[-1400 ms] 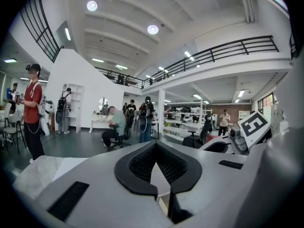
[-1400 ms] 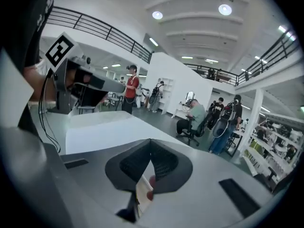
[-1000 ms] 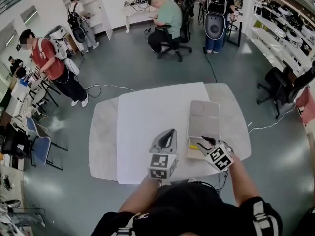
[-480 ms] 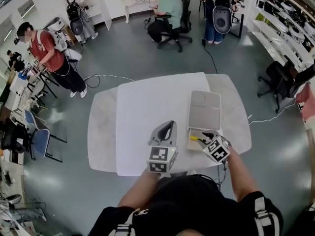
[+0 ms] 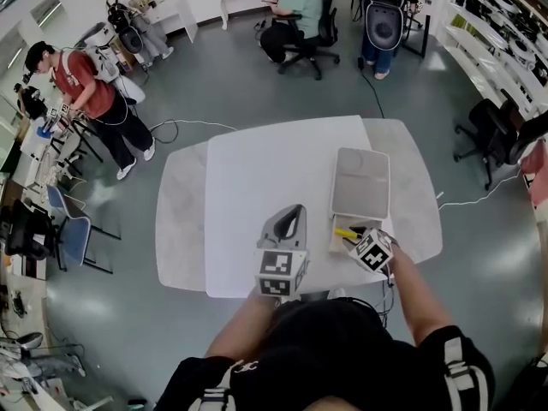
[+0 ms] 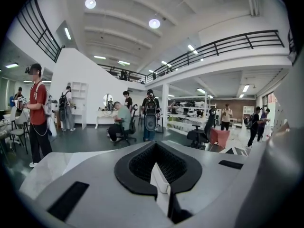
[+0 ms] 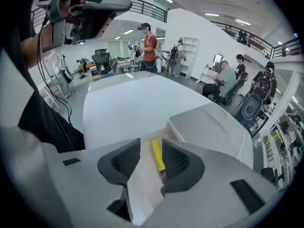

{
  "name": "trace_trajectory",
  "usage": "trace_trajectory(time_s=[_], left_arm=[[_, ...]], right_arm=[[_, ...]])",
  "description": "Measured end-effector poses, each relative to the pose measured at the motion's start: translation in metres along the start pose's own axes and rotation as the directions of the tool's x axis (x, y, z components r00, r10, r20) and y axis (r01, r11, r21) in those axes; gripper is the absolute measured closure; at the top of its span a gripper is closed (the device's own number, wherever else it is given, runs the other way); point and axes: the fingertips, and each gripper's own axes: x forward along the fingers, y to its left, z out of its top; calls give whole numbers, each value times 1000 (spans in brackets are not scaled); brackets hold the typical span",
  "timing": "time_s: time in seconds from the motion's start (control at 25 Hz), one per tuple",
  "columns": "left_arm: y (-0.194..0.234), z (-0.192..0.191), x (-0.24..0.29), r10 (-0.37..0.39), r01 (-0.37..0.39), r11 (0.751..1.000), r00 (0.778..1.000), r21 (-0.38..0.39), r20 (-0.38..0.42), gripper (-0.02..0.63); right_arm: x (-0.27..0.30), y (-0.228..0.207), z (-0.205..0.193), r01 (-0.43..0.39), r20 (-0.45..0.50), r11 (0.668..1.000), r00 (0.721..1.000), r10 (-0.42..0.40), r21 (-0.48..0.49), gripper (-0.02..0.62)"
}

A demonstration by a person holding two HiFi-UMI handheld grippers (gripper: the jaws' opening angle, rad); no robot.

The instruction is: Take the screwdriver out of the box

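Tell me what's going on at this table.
A person holds a gripper in each hand over a white table. The right gripper points down into the open box. Its jaws have just been opening, and the yellow screwdriver lies between them, not yet gripped and not yet out of the box. The left gripper is shut and empty, held above the table beside the box.

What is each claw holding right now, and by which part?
Nothing is held. The right claw, whose jaws have just been opening, straddles the yellow screwdriver without pressing it; the left claw is shut and empty.
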Motion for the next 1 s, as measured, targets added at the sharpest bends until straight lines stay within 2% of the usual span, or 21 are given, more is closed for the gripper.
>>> trace_trajectory(time_s=[0.4, 0.6, 1.0], left_arm=[[26, -4, -11, 67, -67, 998, 998, 1, -21, 594], [27, -8, -11, 72, -72, 997, 997, 4, -33, 594], [36, -7, -10, 108, -107, 994, 993, 16, -40, 594]], right_arm=[[29, -9, -13, 19, -80, 1000, 997, -21, -18, 469], [43, -16, -20, 33, -122, 999, 992, -37, -33, 469], [65, -19, -40, -24, -193, 1000, 981, 25, 10, 469]])
